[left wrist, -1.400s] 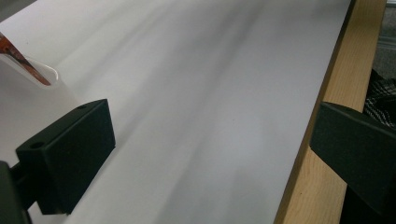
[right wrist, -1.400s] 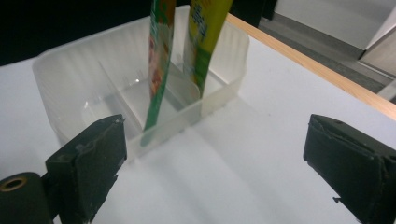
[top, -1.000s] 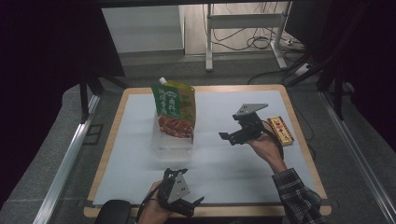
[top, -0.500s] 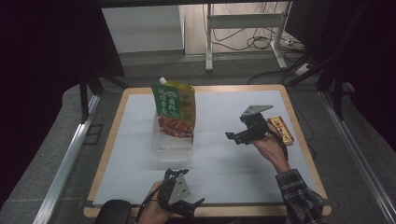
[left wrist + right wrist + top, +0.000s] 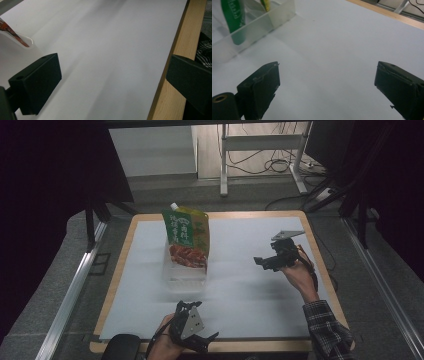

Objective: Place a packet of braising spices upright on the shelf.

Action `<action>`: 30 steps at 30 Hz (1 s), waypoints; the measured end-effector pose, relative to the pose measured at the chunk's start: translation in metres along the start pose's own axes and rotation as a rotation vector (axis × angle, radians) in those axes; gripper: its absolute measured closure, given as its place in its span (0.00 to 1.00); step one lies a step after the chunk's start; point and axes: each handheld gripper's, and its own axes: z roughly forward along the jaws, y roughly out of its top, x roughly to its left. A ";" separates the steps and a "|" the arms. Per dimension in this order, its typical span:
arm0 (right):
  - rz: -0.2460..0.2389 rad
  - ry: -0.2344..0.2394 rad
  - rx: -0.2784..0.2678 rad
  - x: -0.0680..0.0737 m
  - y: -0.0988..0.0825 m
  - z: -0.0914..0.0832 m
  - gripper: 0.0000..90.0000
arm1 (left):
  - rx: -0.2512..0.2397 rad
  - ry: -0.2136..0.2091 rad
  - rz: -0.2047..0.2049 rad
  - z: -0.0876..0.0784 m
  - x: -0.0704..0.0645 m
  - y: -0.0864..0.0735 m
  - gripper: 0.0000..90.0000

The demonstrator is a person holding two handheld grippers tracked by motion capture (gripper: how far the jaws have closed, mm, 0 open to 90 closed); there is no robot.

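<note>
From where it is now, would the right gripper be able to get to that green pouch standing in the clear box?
Probably yes. The right gripper hangs open, with bare white table surface between it and the green pouch standing in the clear box.

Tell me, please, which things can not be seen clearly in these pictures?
- Pouch print: too small to read in the high view.
- Pouch bottom: blurred behind the box wall in the right gripper view.
- Pouch in the left gripper view: cut off by the left edge.
- Left gripper jaws: partly hidden by its own body in the high view.
</note>
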 end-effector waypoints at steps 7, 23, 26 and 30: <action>0.034 -0.045 0.001 -0.017 -0.007 -0.006 0.05 | 0.010 0.001 0.006 0.001 0.000 0.000 0.00; 0.159 -0.199 0.049 -0.065 -0.035 -0.018 0.03 | 0.018 0.003 0.010 0.001 0.000 -0.001 0.00; 0.174 -0.227 0.074 -0.071 -0.041 -0.016 0.02 | 0.018 0.004 0.010 0.002 0.000 -0.001 0.00; 0.189 -0.264 0.094 -0.078 -0.047 -0.016 0.03 | 0.020 0.003 0.011 0.002 0.000 -0.001 0.00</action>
